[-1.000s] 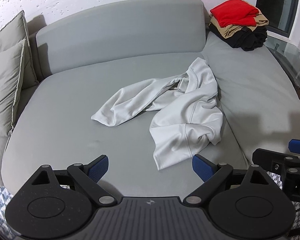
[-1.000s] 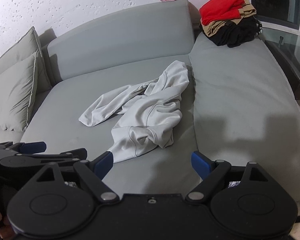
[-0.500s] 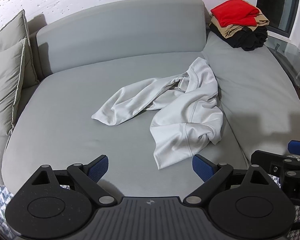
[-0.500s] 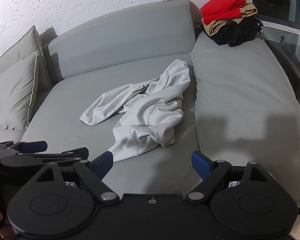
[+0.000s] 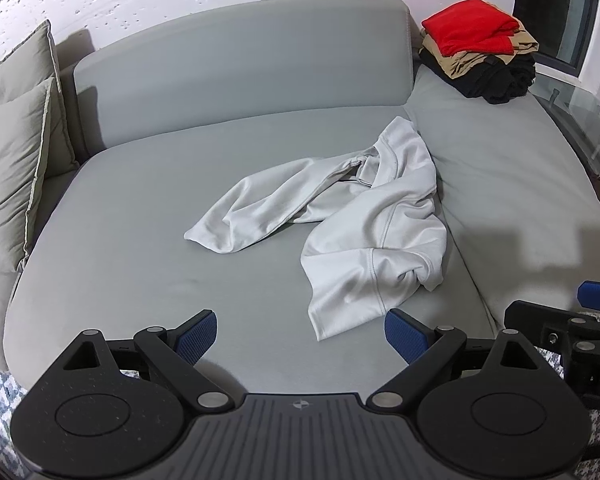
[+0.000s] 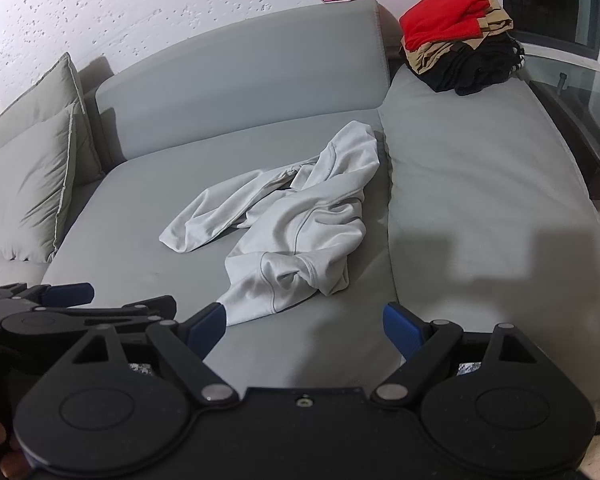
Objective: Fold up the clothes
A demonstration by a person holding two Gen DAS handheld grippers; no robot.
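While the crumpled pale grey sweatshirt [image 5: 364,224] lies in a messy heap near the middle of the big grey fabric sofa [image 5: 140,264], both claws wait at the near edge and hold nothing. The left gripper [image 5: 300,330] has its blue pads spread wide, and the right gripper [image 6: 302,322] is spread wide too. Neither one touches the cloth yet, though in the right view the near tip of the sweatshirt sits just beside the right claw's left pad. One long sleeve sticks out to the left, and the body is bunched and twisted on the right, by the crack between the two seat cushions. A good first move is probably to make the shirt flat before any fold. Each claw could pinch one corner of the near hem, lift a little, and pull the cloth toward the near side so the twist falls out. Grabbing only one layer matters, since a thick pinch would keep the knot in. A neat stack of folded clothes with a red one on top [image 5: 476,36] sits far away on the right, likely where this one goes later.
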